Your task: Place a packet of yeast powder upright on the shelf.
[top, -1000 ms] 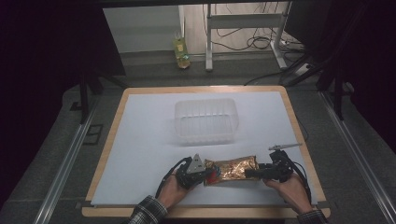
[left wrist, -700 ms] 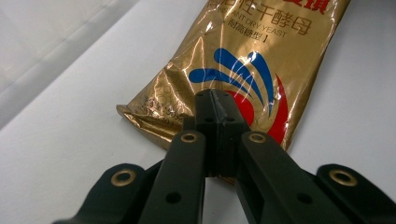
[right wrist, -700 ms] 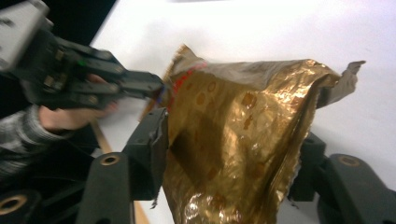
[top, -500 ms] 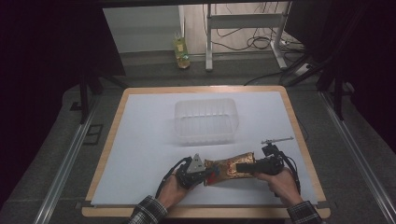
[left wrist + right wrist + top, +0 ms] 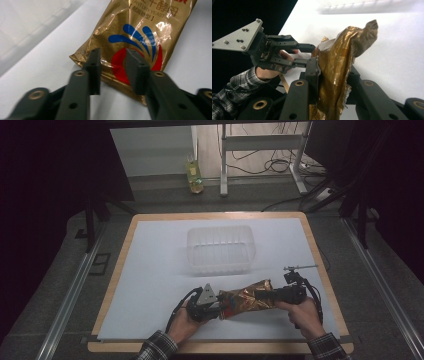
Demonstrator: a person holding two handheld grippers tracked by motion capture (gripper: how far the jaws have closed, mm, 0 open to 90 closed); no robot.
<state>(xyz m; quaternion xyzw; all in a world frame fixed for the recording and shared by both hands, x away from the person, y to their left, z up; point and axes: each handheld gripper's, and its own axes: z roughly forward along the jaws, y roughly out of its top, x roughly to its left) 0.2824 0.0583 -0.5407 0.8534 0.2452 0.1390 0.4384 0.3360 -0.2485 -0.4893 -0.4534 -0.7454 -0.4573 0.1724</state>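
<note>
Both grippers sit at the near edge of the table (image 5: 150, 270) in the high view: the left gripper (image 5: 212, 307) at one end of a gold foil bag (image 5: 247, 297) and the right gripper (image 5: 280, 295) at the other, the bag stretched between them just above the white sheet, with a clear plastic tub (image 5: 220, 249) standing empty a little farther back. Looking along the left gripper (image 5: 112, 67), its jaws stand apart over the bag's (image 5: 140, 37) bottom corner, one on each side of the seam, not yet pressing the foil. Along the right gripper (image 5: 332, 80) the story is different: its jaws are clamped on the crumpled foil of the bag (image 5: 339, 65), which rises twisted between them, and the other gripper (image 5: 287, 56) shows beyond with the person's hand (image 5: 268, 71) around it. My reading is that the bag is being taken up with two holds, likely to go into the tub. Next the left jaws need to shut on that corner, squarely on the seam so the slick foil doesn't slip, before any lift.
</note>
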